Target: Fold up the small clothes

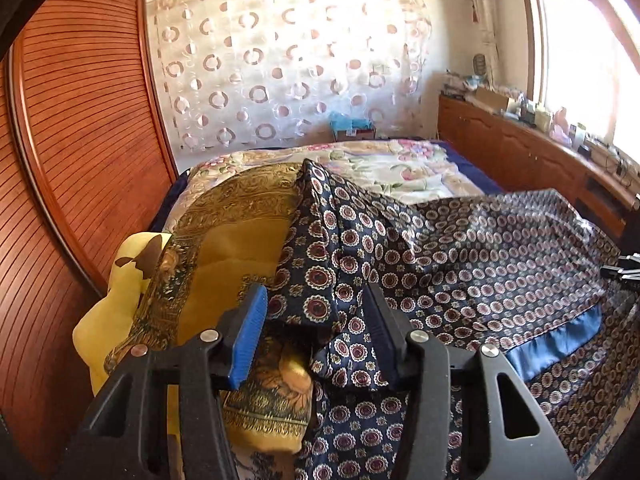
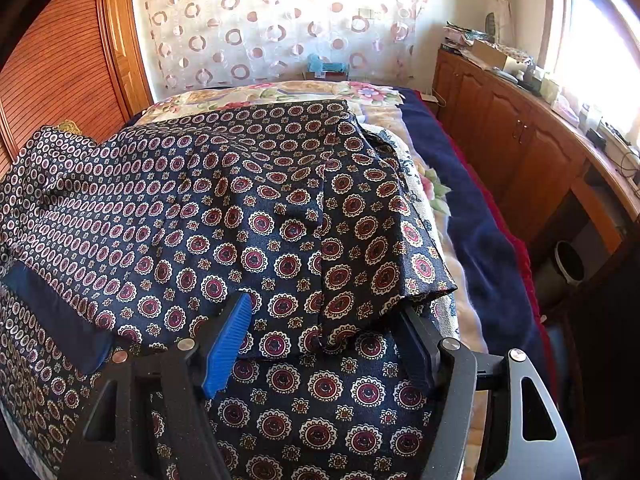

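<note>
A navy garment (image 1: 460,248) printed with red and cream medallions lies spread over the bed, with a blue satin band (image 1: 560,340) along one edge. My left gripper (image 1: 316,292) stands at its left end. A raised fold of the cloth sits between the fingers and leans on the right pad, while the left blue pad (image 1: 250,336) stands apart from it. In the right wrist view the same garment (image 2: 224,208) lies folded over itself. My right gripper (image 2: 324,306) is wide open around its near corner, whose edge drapes over the right finger.
A gold patterned cloth (image 1: 236,232) and a yellow cloth (image 1: 116,304) lie left of the garment. A floral quilt (image 1: 400,168) and a blue blanket (image 2: 480,240) cover the bed. A louvred wardrobe (image 1: 80,120) stands at left, a cluttered wooden cabinet (image 2: 500,128) and a bin (image 2: 568,268) at right.
</note>
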`<state>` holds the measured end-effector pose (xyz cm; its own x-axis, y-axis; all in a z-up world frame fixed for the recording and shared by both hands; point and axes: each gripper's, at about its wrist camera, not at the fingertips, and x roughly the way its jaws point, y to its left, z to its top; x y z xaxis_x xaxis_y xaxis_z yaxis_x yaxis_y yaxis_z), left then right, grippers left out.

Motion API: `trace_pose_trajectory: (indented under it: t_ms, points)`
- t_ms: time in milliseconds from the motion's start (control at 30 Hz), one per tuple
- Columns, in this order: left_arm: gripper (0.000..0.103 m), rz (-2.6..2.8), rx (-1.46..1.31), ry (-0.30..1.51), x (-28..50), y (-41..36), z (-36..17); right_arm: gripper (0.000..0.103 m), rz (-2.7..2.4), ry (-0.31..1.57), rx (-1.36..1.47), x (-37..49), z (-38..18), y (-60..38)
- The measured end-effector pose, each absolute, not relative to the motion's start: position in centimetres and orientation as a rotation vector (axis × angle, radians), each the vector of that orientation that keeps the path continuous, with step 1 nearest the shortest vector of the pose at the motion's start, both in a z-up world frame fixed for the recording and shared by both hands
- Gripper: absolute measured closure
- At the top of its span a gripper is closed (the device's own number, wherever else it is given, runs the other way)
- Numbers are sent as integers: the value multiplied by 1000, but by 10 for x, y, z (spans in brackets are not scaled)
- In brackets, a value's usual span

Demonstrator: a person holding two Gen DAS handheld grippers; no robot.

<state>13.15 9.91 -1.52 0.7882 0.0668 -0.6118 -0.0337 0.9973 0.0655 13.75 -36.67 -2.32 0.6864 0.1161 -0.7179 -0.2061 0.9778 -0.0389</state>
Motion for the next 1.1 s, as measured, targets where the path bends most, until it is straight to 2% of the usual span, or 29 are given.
trace_pose_trajectory:
  t_ms: [133,200,233,267,300,433,867,1100]
  points:
    - [52,71,86,716,147,97,-27,31,181,793,-120,137,-23,-367]
    - [55,80,108,734,152,96,-31,31,181,793,-121,138,-23,-367]
    - [68,84,116,737,153,95,-32,31,181,793,-120,137,-23,-367]
    - [87,84,126,734,153,95,-32,31,181,793,-121,137,-23,-367]
    - [94,79,133,725,152,94,-31,31,181,793,-121,137,-24,-367]
    - [98,43,113,706,144,88,-23,31,181,792,-121,137,-24,-367]
    - [100,-79,5,617,106,66,3,31,179,790,-123,137,-24,-366]
    - [100,-66,6,625,101,64,-9,31,176,791,-110,138,-23,-368]
